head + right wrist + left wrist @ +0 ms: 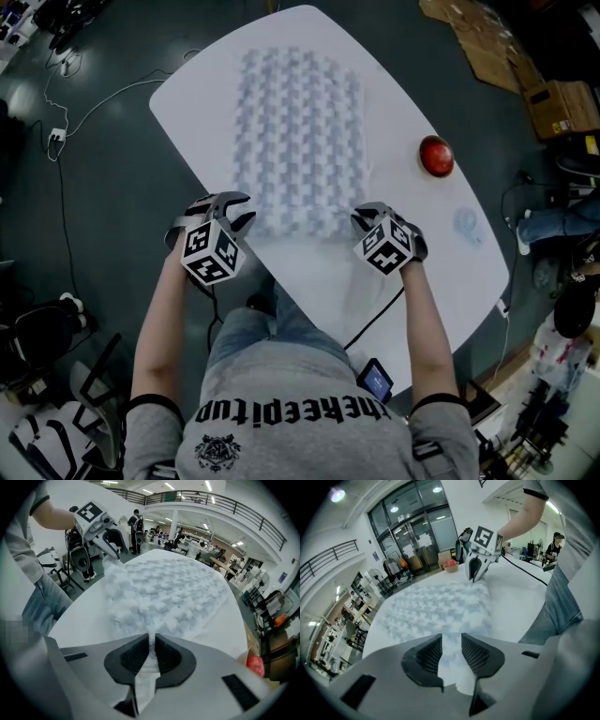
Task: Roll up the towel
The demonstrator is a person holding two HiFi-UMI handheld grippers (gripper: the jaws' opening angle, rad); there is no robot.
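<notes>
Head view: one white oval tabletop (pixel 403 84) with one knobbly pale towel (pixel 298 141) laid flat on it, near edge towards me. My two grippers are at its near corners: left gripper (pixel 232 208) on the left corner, right gripper (pixel 367 214) on the right corner. One red round object (pixel 436 156) sits on the tabletop, right of the towel and apart from it.

Left gripper view: my left gripper (pixel 451 656) has its jaws released, with a clear gap. The towel (pixel 436 606) edge lies in that gap and neither pad presses on it. The right gripper (pixel 476 573) is tip-down on the far corner. The red round object (pixel 451 564) is behind it.

Right gripper view: my right gripper (pixel 151 656) has its jaws clenched on the towel (pixel 164 592), a fold of cloth pinched between both pads. The left gripper (pixel 110 550) is at the opposite corner, touching the cloth. The red round object (pixel 255 665) is low right.
</notes>
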